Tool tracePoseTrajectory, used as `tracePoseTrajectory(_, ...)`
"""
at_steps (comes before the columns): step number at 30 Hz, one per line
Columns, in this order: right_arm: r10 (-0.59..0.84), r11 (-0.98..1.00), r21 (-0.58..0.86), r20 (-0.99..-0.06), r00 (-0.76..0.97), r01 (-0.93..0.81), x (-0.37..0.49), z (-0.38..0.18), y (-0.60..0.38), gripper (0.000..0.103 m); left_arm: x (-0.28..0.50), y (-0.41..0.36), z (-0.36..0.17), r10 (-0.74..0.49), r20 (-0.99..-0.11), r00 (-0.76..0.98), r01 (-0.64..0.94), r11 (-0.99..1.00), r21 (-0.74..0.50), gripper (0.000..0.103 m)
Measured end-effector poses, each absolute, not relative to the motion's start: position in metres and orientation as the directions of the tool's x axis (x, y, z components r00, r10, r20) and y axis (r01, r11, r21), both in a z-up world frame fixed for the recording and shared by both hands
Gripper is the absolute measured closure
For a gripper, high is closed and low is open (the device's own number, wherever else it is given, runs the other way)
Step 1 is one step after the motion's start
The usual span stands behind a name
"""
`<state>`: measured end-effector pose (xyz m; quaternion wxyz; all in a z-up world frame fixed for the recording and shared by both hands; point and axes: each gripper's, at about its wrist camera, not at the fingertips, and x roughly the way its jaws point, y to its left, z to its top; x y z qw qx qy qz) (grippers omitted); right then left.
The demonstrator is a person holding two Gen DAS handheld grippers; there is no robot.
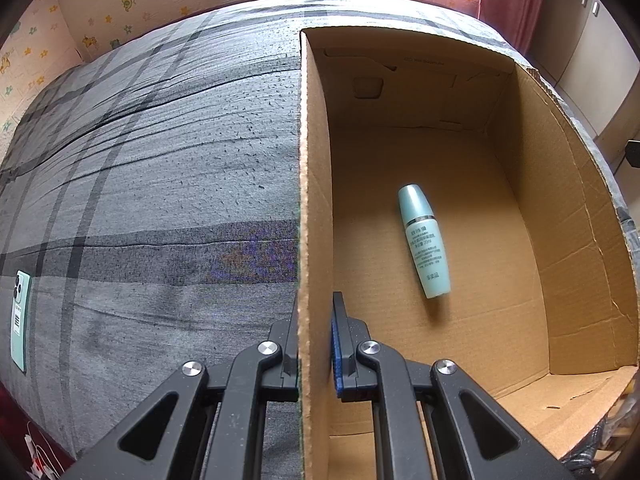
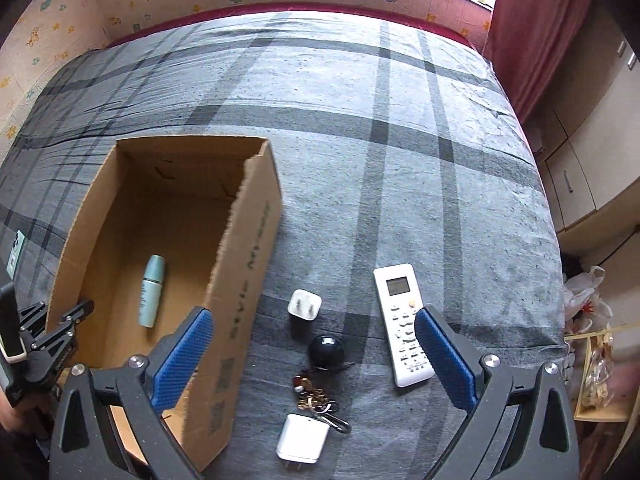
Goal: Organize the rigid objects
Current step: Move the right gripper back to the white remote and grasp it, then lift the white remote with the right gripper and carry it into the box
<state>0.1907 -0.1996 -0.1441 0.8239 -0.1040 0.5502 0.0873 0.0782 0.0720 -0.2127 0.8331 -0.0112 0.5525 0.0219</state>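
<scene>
A teal bottle [image 1: 424, 240] lies flat on the floor of an open brown box [image 1: 520, 208]. Its cap points to 12 o'clock. The box sits on a bed with a grey checked cover [image 1: 160, 160].

The left wrist view looks right into the box, so the bottle looks big there. It also shows a pale green phone [image 1: 19, 320] at 9 o'clock, lying flat near the cover's edge. In the right wrist view only a bit of it peeps out at the left edge.

Only the right wrist view shows the things outside the box. At 3 o'clock from the box lie a white plug [image 2: 304, 307], a black ball [image 2: 327, 351], some keys [image 2: 320, 400] and a second white plug [image 2: 302, 438] at 6 o'clock. A white remote [image 2: 402, 324] lies at 3 o'clock from them.

The left gripper [image 1: 316, 344] is clamped on the box's left wall, one finger on each side.

The right gripper [image 2: 316, 360] is wide open. It holds nothing and hangs over the small things.
</scene>
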Motion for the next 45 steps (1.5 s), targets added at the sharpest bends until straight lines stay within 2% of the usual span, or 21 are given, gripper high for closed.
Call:
tracePoseTrajectory(12, -0.02, 0.99, -0.065, -0.945, 0.327, -0.126, 0.221, -0.217, -0.282, 0.001, 0.079, 0.074, -0.213, 0.022, -0.923, 0.385, -0.054, 0.999, 0.001, 0.092)
tracePoseTrajectory(26, 0.007, 0.996, -0.017, -0.966, 0.257, -0.093, 0.237, -0.284, -0.307, 0.004, 0.08, 0.072, -0.213, 0.03, -0.923, 0.384, -0.057, 0.998, 0.009, 0.092)
tracePoseTrajectory(33, 0.037, 0.998, 0.021, -0.964, 0.262, -0.062, 0.24, -0.291, -0.315, 0.016, 0.08, 0.074, -0.213, 0.026, -0.923, 0.384, -0.062, 0.998, 0.003, 0.092)
tracePoseTrajectory(35, 0.041, 0.998, 0.025, -0.963, 0.267, -0.064, 0.242, -0.294, -0.318, 0.025, 0.08, 0.074, -0.213, 0.026, -0.923, 0.384, -0.061, 0.998, 0.003, 0.092)
tracePoseTrajectory(37, 0.04, 0.998, 0.023, -0.964, 0.263, -0.067, 0.24, -0.293, -0.317, 0.044, 0.08, 0.074, -0.213, 0.026, -0.923, 0.384, -0.062, 0.998, 0.002, 0.092)
tracePoseTrajectory(41, 0.029, 0.999, 0.017, -0.965, 0.26, -0.047, 0.225, -0.286, -0.318, 0.052, 0.08, 0.075, -0.213, 0.026, -0.923, 0.385, -0.063, 0.998, 0.002, 0.092)
tracePoseTrajectory(45, 0.021, 1.0, 0.021, -0.963, 0.27, -0.005, 0.217, -0.282, -0.317, 0.053, 0.079, 0.075, -0.213, 0.026, -0.923, 0.385, -0.062, 0.998, 0.003, 0.092)
